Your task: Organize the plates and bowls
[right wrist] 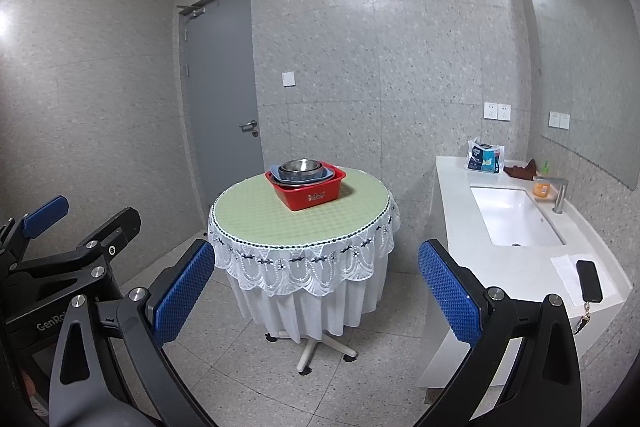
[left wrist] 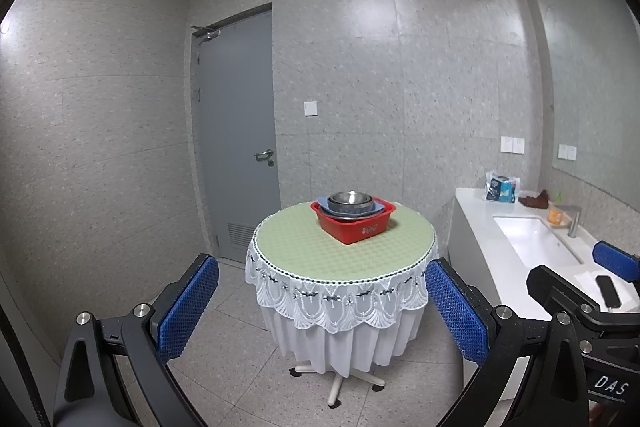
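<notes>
I hold both tools away from the round desk (left wrist: pixel 344 247), above the floor. My left tool (left wrist: pixel 322 311) stands wide open, its blue pads (left wrist: pixel 188 307) spread to either side of the desk's lace skirt, with nothing between them. My right tool (right wrist: pixel 316 291) is likewise wide open and empty; it also shows at the right edge of the left wrist view.

The red basin (left wrist: pixel 354 223) rests on the far half of the desk's green top. Inside it lies a blue plate (left wrist: pixel 378 206), and on that sit nested steel bowls (left wrist: pixel 350 201) (I cannot count them from here).

To the right, a white counter (right wrist: pixel 516 263) carries a sink (right wrist: pixel 512 219), a faucet (right wrist: pixel 558 191), an orange cup (right wrist: pixel 540 187), a blue-and-white packet (right wrist: pixel 484 157) and a black key fob (right wrist: pixel 589 281). A grey door (left wrist: pixel 236 131) stands shut behind the desk.
</notes>
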Available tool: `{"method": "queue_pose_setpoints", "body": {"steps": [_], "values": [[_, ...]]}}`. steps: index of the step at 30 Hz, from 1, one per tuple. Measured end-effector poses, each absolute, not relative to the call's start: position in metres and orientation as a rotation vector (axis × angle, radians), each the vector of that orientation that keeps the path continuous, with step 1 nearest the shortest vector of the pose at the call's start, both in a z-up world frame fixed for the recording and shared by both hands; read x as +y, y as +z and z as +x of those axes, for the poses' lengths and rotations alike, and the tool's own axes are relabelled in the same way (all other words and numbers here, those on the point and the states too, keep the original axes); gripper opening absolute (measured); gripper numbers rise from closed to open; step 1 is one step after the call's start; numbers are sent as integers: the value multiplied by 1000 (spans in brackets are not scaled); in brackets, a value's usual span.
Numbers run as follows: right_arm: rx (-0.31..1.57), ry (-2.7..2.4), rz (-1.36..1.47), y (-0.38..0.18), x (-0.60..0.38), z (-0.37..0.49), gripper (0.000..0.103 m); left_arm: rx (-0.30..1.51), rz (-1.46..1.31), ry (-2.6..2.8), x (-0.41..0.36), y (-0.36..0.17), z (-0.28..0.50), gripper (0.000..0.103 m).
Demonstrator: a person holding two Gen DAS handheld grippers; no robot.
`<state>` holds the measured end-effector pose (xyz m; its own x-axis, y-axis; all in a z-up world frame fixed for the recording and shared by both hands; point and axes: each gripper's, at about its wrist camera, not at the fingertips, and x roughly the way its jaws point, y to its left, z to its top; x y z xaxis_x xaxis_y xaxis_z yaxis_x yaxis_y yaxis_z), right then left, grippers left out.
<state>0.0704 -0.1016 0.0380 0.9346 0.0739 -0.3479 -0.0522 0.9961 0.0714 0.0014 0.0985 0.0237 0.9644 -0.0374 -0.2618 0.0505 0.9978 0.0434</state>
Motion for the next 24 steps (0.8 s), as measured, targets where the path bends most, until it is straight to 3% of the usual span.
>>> {"method": "queue_pose_setpoints", "body": {"steps": [11, 24], "values": [[394, 47, 70, 35, -101, 106, 103, 289, 65, -43, 92, 27, 28, 102], [429, -2, 85, 32, -88, 178, 103, 327, 71, -67, 98, 40, 130, 102]]}}
